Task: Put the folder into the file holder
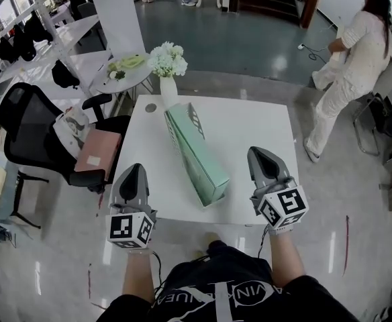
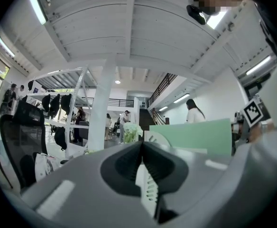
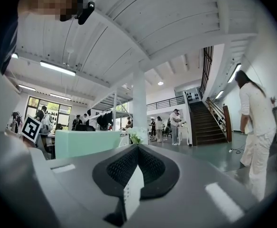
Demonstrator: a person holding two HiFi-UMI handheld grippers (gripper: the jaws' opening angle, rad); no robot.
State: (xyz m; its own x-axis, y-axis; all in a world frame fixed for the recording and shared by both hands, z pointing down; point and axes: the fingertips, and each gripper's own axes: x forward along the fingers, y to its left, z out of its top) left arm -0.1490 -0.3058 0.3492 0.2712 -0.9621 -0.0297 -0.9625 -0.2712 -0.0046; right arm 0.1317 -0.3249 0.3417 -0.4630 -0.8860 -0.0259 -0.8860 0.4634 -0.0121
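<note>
One file holder (image 1: 194, 154) lengthwise toward vase (image 1: 168, 90)

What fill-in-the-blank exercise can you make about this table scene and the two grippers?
1. The flowers in the vase are ____.
2. The file holder on the table is ____.
3. The left gripper and right gripper both have ____ jaws.
Missing words: white; green; shut.

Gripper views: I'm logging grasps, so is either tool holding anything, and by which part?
Nothing is held: the left tool and the right tool are both shut empty, apart from the green file holder.
</note>
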